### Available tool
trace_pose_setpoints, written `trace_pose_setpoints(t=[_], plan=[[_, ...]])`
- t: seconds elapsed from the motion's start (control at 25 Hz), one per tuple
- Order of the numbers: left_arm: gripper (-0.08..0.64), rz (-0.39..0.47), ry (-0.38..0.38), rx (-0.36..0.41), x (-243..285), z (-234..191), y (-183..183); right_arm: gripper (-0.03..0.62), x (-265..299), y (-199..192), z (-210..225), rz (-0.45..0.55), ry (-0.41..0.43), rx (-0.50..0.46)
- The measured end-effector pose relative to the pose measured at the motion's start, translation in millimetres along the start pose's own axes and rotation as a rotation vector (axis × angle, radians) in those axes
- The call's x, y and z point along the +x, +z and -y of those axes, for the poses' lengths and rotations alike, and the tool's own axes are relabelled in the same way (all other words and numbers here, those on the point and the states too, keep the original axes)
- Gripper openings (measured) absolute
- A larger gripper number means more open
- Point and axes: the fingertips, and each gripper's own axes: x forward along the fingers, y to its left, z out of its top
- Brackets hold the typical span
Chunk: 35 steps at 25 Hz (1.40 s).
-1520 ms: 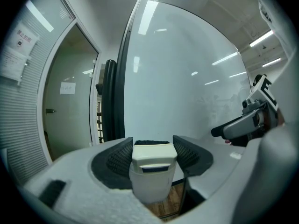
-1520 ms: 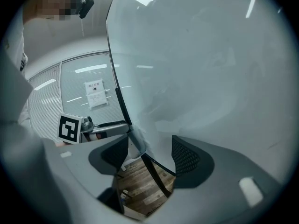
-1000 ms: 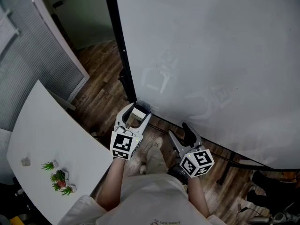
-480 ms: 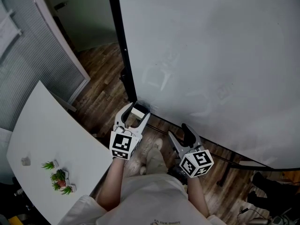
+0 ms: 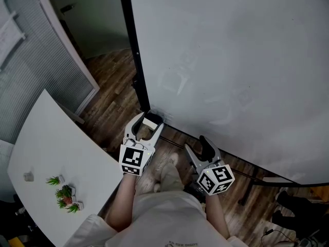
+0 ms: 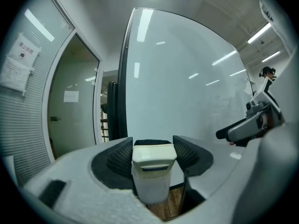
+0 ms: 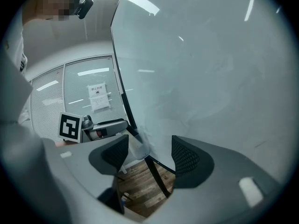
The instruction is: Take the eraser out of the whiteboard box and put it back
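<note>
Roughly upright eraser (image 6: 154,171), felt toward whiteboard (image 6: 187,78)

Reaching forward with left forearm (image 5: 123,199) and right forearm (image 5: 217,216) side by side. Clamping the eraser (image 6: 153,167) upright between the jaws of the left gripper (image 5: 148,126), held about level. Holding the right gripper (image 5: 196,143) nearer and further right, jaws spread, nothing between.

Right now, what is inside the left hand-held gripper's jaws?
The white eraser, clamped between the left hand-held gripper's pads. Only an edge of its dark felt shows; the felt face points away, unseen.
</note>
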Motion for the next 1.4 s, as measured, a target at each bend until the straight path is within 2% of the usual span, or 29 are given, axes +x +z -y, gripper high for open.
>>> trace_pose_setpoints(t=[1.4], plan=[[0.265, 0.082, 0.01, 0.006, -29, 5, 37, 0.288, -15, 19, -14, 0.049, 0.018, -0.05]])
